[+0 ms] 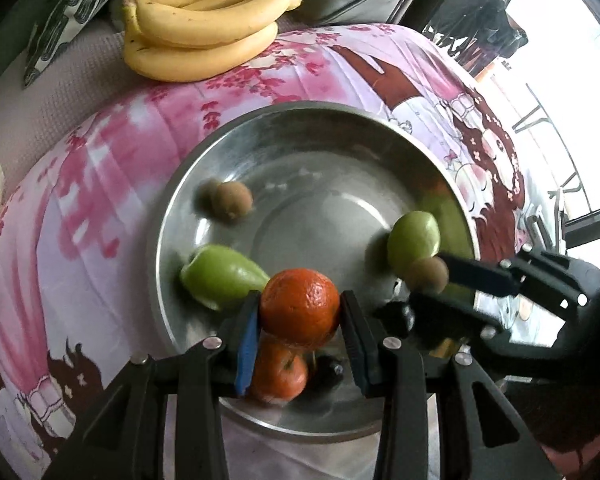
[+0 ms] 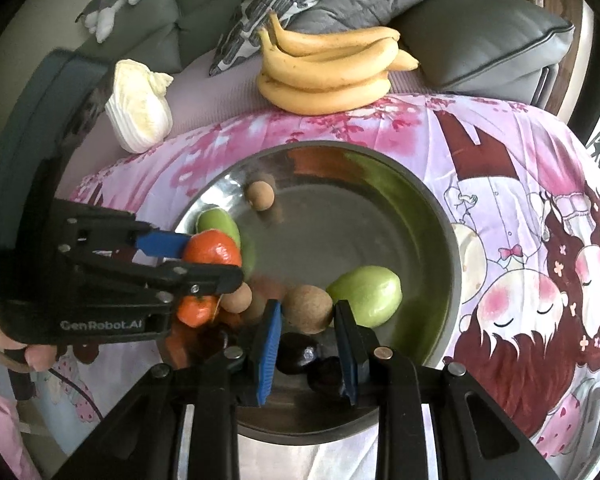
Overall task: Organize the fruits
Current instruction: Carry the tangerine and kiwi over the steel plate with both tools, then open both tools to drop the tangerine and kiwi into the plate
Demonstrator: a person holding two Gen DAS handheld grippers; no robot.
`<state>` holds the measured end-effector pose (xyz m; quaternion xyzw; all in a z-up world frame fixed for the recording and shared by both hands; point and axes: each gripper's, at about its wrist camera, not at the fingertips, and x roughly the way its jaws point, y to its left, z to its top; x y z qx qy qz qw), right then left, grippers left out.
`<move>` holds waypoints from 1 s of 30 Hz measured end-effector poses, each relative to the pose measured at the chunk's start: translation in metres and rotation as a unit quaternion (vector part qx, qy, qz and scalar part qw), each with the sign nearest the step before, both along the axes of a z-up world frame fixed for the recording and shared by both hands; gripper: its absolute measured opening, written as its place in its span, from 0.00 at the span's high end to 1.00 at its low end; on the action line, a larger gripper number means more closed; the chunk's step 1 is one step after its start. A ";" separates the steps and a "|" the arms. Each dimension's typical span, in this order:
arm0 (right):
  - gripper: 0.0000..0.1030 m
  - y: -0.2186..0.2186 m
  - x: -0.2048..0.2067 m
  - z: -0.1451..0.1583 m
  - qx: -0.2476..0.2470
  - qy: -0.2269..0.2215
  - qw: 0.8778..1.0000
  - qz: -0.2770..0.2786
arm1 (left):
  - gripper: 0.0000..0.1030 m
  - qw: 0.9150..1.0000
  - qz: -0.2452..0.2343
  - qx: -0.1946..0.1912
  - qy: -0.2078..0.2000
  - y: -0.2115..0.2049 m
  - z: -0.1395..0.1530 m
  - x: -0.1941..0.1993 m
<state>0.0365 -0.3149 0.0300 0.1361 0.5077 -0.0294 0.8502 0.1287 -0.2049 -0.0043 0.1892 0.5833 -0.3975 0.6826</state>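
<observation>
Between our left fingers [image 1: 248, 332] sits an orange [image 1: 299, 305], pinched from both sides just over the near rim of the steel bowl [image 1: 260, 120]; a second orange [image 1: 278, 374] lies directly below it in the bowl. Our left gripper [image 1: 300, 320] is thus closed on the upper fruit, and the right wrist view confirms it, with that orange [image 2: 212, 250] clamped between the blue pad and the black finger. Our right gripper [image 2: 306, 320] closes its pads on a brown kiwi [image 2: 308, 308], low over the bowl's [image 2: 440, 216] near side.

Round fruits give us no clear axis, but the elongated ones do. One green fruit [image 1: 224, 276] lies just left of the held orange, its long axis running left to right in the left wrist view, blunt end toward the bowl's wall. A second green fruit [image 2: 366, 294] rests just right of the kiwi, its long axis slanting up to the right. A small brown fruit [image 2: 261, 196] sits alone at the bowl's far side, and two dark fruits [image 2: 298, 356] lie under our right fingers [image 2: 270, 344].

Beyond the bowl, on the pink printed cloth [image 2: 480, 152], a bunch of bananas [image 2: 328, 68] lies with its long axis left to right, stems pointing up and left. A pale cabbage [image 2: 140, 108] sits well to the left.
</observation>
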 end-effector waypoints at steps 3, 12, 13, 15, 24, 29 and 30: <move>0.72 0.000 0.000 -0.004 0.000 0.004 1.000 0.001 | 0.61 1.000 0.005 -0.004 0.002 -0.007 -0.001 0.003; 0.71 0.002 0.003 -0.007 0.004 0.006 1.000 0.000 | 0.61 1.000 0.015 -0.002 0.023 -0.010 -0.014 0.005; 0.71 0.002 0.003 -0.007 0.004 0.006 1.000 0.000 | 0.61 1.000 0.017 -0.003 0.024 -0.009 -0.014 0.006; 0.71 0.001 0.003 -0.007 0.004 0.007 1.000 0.000 | 0.61 1.000 0.018 -0.001 0.023 -0.008 -0.013 0.006; 0.71 0.002 0.005 -0.009 0.003 0.016 1.000 -0.005 | 0.52 1.000 0.017 -0.003 0.015 0.009 -0.001 0.001; 0.71 0.001 0.005 -0.009 0.003 0.020 1.000 -0.009 | 0.48 1.000 0.012 0.013 0.011 0.021 0.000 -0.003; 0.71 0.001 0.004 -0.009 0.006 0.022 1.000 -0.011 | 0.48 1.000 0.010 0.015 0.011 0.024 0.000 -0.004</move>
